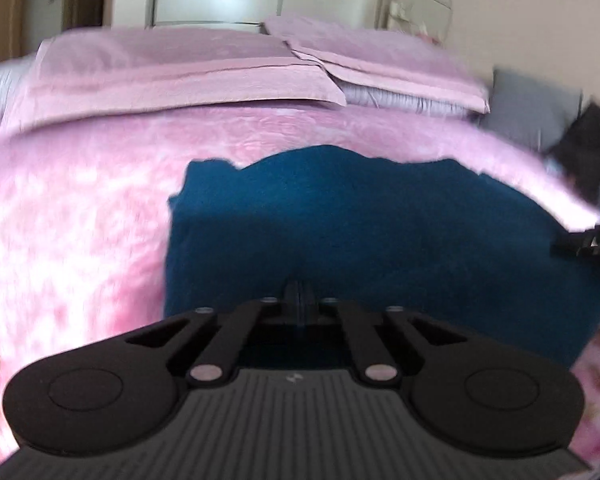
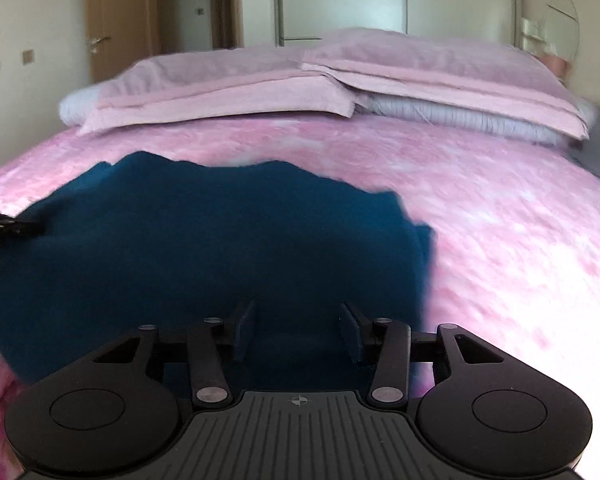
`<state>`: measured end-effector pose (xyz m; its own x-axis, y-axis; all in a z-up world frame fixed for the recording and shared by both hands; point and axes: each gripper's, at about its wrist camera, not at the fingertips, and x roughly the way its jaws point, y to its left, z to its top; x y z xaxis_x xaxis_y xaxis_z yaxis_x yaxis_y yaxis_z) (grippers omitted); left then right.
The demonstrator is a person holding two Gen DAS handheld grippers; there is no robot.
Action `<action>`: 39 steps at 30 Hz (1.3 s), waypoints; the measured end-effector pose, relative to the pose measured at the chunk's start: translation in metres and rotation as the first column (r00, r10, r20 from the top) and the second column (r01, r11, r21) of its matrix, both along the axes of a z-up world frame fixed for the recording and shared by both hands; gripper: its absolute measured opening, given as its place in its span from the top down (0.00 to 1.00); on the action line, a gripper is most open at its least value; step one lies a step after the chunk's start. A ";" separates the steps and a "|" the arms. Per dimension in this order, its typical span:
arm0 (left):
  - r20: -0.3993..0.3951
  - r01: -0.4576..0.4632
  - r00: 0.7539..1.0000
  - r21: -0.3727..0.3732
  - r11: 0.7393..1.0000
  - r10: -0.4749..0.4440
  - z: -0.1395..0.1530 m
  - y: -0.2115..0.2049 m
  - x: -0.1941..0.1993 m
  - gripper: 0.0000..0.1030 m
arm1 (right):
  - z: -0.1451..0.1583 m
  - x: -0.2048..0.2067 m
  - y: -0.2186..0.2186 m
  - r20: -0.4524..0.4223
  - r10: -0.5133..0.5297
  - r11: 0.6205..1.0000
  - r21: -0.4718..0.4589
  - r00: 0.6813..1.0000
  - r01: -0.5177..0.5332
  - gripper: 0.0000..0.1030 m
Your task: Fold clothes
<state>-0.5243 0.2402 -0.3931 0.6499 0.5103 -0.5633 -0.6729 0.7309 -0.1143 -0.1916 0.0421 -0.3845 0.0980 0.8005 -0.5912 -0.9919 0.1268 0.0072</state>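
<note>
We see the blue garment (image 1: 360, 232) lying flat on the near part of the pink bed (image 1: 80, 208). Our left gripper (image 1: 299, 300) is clenched; our right gripper (image 2: 298, 330) is spread above it.

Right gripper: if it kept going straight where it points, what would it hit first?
Most likely the blue garment: the right gripper, jaws open, points low across it. Depth is unclear.

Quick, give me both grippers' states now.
Left gripper: shut over the blue garment; whether it pinches cloth cannot be told.
Right gripper: open, holding nothing, above the garment.
</note>
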 end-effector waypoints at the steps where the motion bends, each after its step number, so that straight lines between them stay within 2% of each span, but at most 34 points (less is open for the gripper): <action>1: -0.027 -0.001 1.000 0.035 0.999 0.002 0.001 -0.006 0.000 0.97 | 0.000 0.002 -0.003 0.026 -0.008 1.000 -0.005 1.000 0.008 0.62; 3: -0.071 -0.011 0.997 0.083 0.997 0.016 0.005 -0.018 -0.002 0.97 | 0.004 0.006 -0.010 0.026 -0.046 0.999 -0.015 0.999 0.046 0.62; 4: -0.074 -0.028 0.997 0.081 0.996 0.034 0.010 -0.025 -0.005 0.97 | 0.007 0.008 -0.013 0.014 -0.070 0.997 -0.021 0.997 0.070 0.62; 6: -0.057 -0.072 0.995 0.059 0.996 0.076 0.025 -0.042 -0.019 0.96 | 0.014 0.011 -0.021 -0.010 -0.111 0.993 -0.025 0.994 0.111 0.62; 9: -0.005 -0.105 0.994 0.017 0.994 0.105 0.035 -0.070 -0.041 0.88 | 0.027 0.004 -0.043 -0.055 -0.105 0.994 0.011 0.993 0.106 0.61; 10: -0.043 -0.124 0.991 0.002 0.992 0.124 0.029 -0.072 -0.041 0.84 | 0.025 0.001 -0.048 -0.064 -0.090 0.996 0.002 0.994 0.090 0.61; 12: -0.122 -0.183 0.976 -0.007 0.983 0.181 0.012 -0.071 -0.045 0.92 | 0.011 0.000 -0.053 -0.045 -0.092 0.995 -0.044 0.995 0.090 0.62; 14: -0.072 -0.235 0.970 -0.063 0.970 0.230 0.016 -0.069 -0.058 0.94 | 0.007 0.004 -0.059 -0.039 -0.113 0.993 -0.028 0.993 0.112 0.62; 16: -0.025 -0.288 0.957 -0.123 0.950 0.288 0.030 -0.075 -0.074 0.93 | 0.020 0.010 -0.067 -0.069 -0.197 0.980 -0.055 0.978 0.193 0.61; 18: 0.036 -0.326 0.940 -0.197 0.924 0.339 0.039 -0.085 -0.088 0.73 | 0.033 0.020 -0.084 -0.143 -0.269 0.963 -0.061 0.953 0.262 0.61; 19: 0.072 -0.335 0.929 -0.247 0.909 0.362 0.042 -0.089 -0.096 0.65 | 0.037 0.028 -0.096 -0.237 -0.299 0.954 -0.062 0.924 0.293 0.60; 20: 0.117 -0.330 0.916 -0.318 0.889 0.383 0.039 -0.092 -0.103 0.64 | 0.035 0.035 -0.107 -0.352 -0.326 0.944 -0.072 0.878 0.322 0.55; 22: 0.180 -0.320 0.880 -0.456 0.830 0.439 0.026 -0.093 -0.112 0.62 | 0.031 0.049 -0.126 -0.555 -0.361 0.924 -0.102 0.749 0.370 0.44; 23: 0.202 -0.314 0.860 -0.514 0.798 0.469 0.019 -0.092 -0.114 0.61 | 0.024 0.053 -0.131 -0.629 -0.369 0.916 -0.124 0.684 0.381 0.43; 24: 0.208 -0.322 0.839 -0.555 0.767 0.503 0.012 -0.089 -0.114 0.61 | 0.017 0.055 -0.133 -0.681 -0.375 0.909 -0.138 0.629 0.393 0.43; 26: 0.212 -0.352 0.785 -0.621 0.700 0.583 -0.001 -0.080 -0.114 0.61 | 0.008 0.057 -0.131 -0.732 -0.384 0.894 -0.141 0.564 0.426 0.43; 28: 0.249 -0.358 0.738 -0.643 0.677 0.627 -0.006 -0.074 -0.116 0.61 | -0.001 0.059 -0.127 -0.774 -0.388 0.878 -0.145 0.500 0.457 0.43; 30: 0.253 -0.369 0.721 -0.648 0.666 0.645 -0.009 -0.065 -0.112 0.61 | -0.004 0.064 -0.119 -0.800 -0.391 0.861 -0.144 0.455 0.488 0.43; 31: 0.252 -0.373 0.722 -0.642 0.670 0.644 -0.010 -0.062 -0.108 0.65 | -0.006 0.065 -0.116 -0.807 -0.396 0.852 -0.145 0.439 0.503 0.43; 32: 0.249 -0.375 0.729 -0.634 0.676 0.638 -0.010 -0.060 -0.105 0.74 | -0.008 0.065 -0.115 -0.804 -0.408 0.843 -0.150 0.432 0.517 0.51; 33: 0.244 -0.373 0.744 -0.621 0.690 0.622 -0.010 -0.057 -0.102 0.85 | -0.009 0.065 -0.115 -0.802 -0.420 0.833 -0.155 0.425 0.531 0.65; 34: 0.238 -0.371 0.759 -0.607 0.703 0.606 -0.010 -0.055 -0.100 0.92 | -0.010 0.063 -0.116 -0.801 -0.427 0.827 -0.160 0.418 0.539 0.84; 39: 0.237 -0.351 0.811 -0.534 0.769 0.535 0.003 -0.044 -0.106 0.92 | -0.007 0.033 -0.135 -0.808 -0.438 0.825 -0.186 0.394 0.534 0.90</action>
<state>-0.6305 0.1966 -0.3902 0.6111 0.5431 -0.5758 -0.7492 0.1624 -0.6421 -0.1589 -0.0926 -0.3915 0.0235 0.8291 -0.5586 -0.3177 0.5360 0.7822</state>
